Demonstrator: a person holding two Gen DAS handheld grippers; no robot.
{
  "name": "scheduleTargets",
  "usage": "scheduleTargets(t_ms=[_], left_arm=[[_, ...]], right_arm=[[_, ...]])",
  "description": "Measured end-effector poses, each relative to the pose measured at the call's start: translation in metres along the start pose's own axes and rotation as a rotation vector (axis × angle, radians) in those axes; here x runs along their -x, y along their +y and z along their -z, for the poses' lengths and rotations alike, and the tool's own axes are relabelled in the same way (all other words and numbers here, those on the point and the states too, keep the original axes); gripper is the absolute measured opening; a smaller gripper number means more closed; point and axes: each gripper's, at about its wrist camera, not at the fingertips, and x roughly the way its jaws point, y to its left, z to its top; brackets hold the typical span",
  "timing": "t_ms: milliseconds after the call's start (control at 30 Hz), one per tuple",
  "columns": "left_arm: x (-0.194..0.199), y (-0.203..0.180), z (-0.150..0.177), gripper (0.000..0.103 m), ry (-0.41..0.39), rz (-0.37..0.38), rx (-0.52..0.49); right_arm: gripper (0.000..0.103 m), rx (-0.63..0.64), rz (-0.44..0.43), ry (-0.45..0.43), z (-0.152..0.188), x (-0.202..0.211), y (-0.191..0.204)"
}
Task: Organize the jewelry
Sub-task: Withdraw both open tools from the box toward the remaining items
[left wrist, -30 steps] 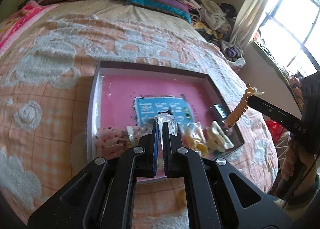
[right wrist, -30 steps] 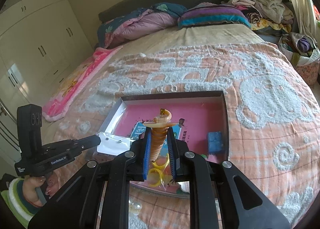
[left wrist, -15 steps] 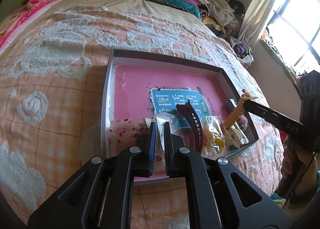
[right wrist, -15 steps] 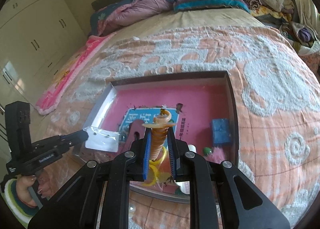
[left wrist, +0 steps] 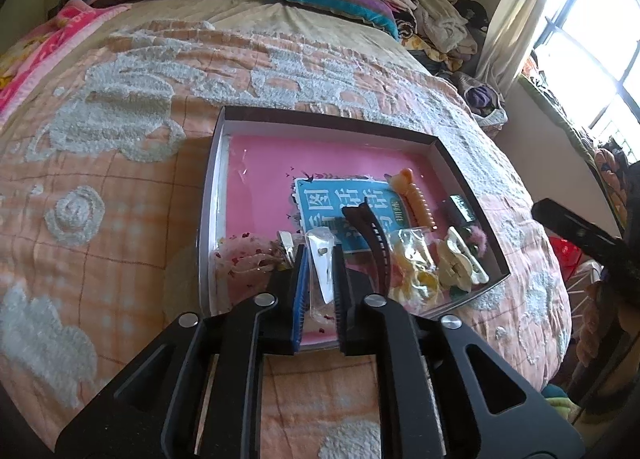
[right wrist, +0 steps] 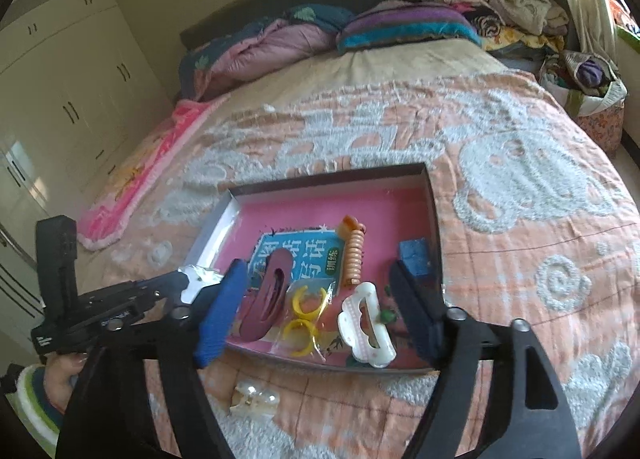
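A shallow box with a pink floor [left wrist: 256, 163] [right wrist: 312, 211] lies on the bed. In it are an orange hair clip [left wrist: 414, 195] [right wrist: 354, 255], a dark brown clip [left wrist: 370, 237] [right wrist: 268, 299], yellow rings in a clear bag [right wrist: 306, 313], a white claw clip [right wrist: 366, 329] [left wrist: 460, 259] and a blue block [right wrist: 414, 257]. My left gripper [left wrist: 320, 271] is shut on a small clear bag [left wrist: 322, 265] [right wrist: 196, 281] above the box's near left part. My right gripper [right wrist: 320, 299] is open and empty over the box's near edge.
A blue printed card [left wrist: 344, 211] lies on the box floor. A clear packet [right wrist: 254, 399] lies on the peach quilt [left wrist: 100, 187] in front of the box. Pillows and piled clothes [right wrist: 508, 7] are at the head of the bed. A wardrobe [right wrist: 52, 107] stands at the left.
My right gripper opened and let go of the orange hair clip, which now lies in the box by the blue card. My left gripper stayed shut on the clear bag, now lower over the box.
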Motion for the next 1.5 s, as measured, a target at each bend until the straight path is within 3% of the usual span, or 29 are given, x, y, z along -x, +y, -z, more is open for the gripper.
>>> scheduleTargets(t_ms=[167,300,433,700,767,867,1500], left_arm=[[0.012,-0.008,0.000,0.020,-0.017,-0.005,-0.007],[0.027,-0.015,-0.001,0.036,-0.041,-0.008,-0.013],[0.044,-0.023,-0.002,0.045,-0.066,-0.010,-0.022],[0.080,-0.038,-0.002,0.088,-0.132,-0.016,-0.039],[0.090,-0.042,-0.001,0.092,-0.151,-0.020,-0.044],[0.103,-0.047,0.000,0.094,-0.171,-0.021,-0.049],[0.150,-0.063,0.038,0.094,-0.217,-0.063,-0.085]], right_arm=[[0.085,0.008,-0.003,-0.037,0.001,0.023,0.004],[0.087,0.024,-0.006,-0.064,0.002,0.041,0.009],[0.087,0.040,-0.015,-0.091,0.004,0.059,0.015],[0.087,0.070,-0.024,-0.138,0.009,0.093,0.028],[0.087,0.078,-0.024,-0.148,0.010,0.100,0.030],[0.098,0.084,-0.021,-0.171,0.013,0.112,0.035],[0.098,0.144,-0.046,-0.241,0.042,0.175,0.056]])
